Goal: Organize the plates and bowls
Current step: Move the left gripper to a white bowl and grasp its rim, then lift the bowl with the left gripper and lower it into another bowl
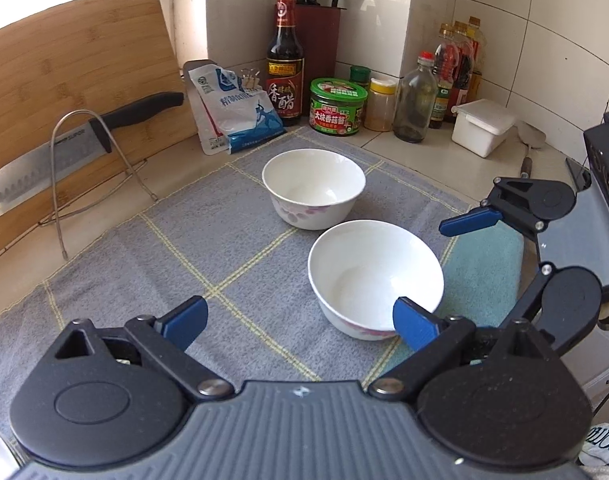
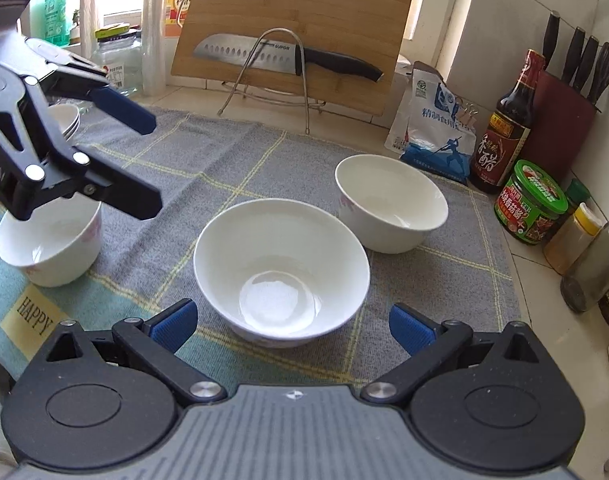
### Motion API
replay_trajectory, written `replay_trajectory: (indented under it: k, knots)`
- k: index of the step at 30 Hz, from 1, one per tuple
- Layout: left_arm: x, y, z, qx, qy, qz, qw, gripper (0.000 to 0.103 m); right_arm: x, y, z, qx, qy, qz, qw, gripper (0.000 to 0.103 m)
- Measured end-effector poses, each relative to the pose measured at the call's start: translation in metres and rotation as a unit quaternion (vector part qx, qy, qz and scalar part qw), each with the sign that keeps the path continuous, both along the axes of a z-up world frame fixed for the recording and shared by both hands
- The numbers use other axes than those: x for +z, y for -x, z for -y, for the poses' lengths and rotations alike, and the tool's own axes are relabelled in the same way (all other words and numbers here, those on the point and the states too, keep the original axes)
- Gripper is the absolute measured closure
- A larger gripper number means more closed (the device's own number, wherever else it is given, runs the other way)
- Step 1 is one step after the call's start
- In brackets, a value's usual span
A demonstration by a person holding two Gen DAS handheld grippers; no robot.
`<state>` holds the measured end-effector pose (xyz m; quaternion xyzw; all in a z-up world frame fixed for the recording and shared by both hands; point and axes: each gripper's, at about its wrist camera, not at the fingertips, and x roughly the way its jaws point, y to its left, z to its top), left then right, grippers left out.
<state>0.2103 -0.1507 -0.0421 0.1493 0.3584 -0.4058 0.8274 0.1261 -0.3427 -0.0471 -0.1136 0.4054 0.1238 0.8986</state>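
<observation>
Left wrist view: your left gripper (image 1: 300,322) is hanging with jaws spread wide and nothing in them, and two white ceramic bowls with pink flower prints (image 1: 375,278) (image 1: 313,187) are sitting apart on the grey checked towel (image 1: 152,256).

Right wrist view: your right gripper (image 2: 292,326) is looking just as released and empty, a third white bowl (image 2: 50,240) is sitting loose under the left gripper, and a small stack of white dishes (image 2: 66,120) is waiting far left. So I'd say you're barely getting started here, with all three bowls left to stack.

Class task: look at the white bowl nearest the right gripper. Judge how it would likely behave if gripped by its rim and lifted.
The nearest bowl looks glazed and glossy, so the pads could well slip on its rim. It appears ceramic, so probably stiff, fairly heavy for its size, and breakable if dropped. Its narrow foot under a wide flaring rim suggests it may tip if pushed high on the wall, especially on the soft cloth.
</observation>
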Motion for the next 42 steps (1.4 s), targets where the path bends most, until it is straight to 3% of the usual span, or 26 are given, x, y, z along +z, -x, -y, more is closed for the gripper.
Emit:
replay_trajectory:
  k: [5, 11, 19, 27, 42]
  knots:
    - [-0.012, -0.010, 0.029, -0.007, -0.003, -0.028, 0.9996, 0.009, -0.012, -0.010, 0.012, 0.025, -0.034, -0.016, 0.999, 0.000]
    - [-0.027, -0.026, 0.056, -0.004, -0.009, -0.068, 0.9977, 0.026, -0.016, -0.017, 0.015, 0.056, -0.043, -0.015, 0.997, 0.001]
    - [-0.036, -0.037, 0.068, -0.006, -0.014, -0.087, 0.9961, 0.040, -0.016, -0.021, 0.016, 0.081, -0.056, -0.019, 0.995, 0.012]
    - [-0.039, -0.041, 0.071, -0.013, -0.017, -0.098, 0.9949, 0.046, -0.016, -0.022, 0.019, 0.088, -0.057, -0.017, 0.994, 0.015]
    - [-0.033, -0.036, 0.074, -0.031, -0.034, -0.088, 0.9951, 0.046, -0.012, -0.025, 0.019, 0.085, -0.067, -0.037, 0.993, 0.015]
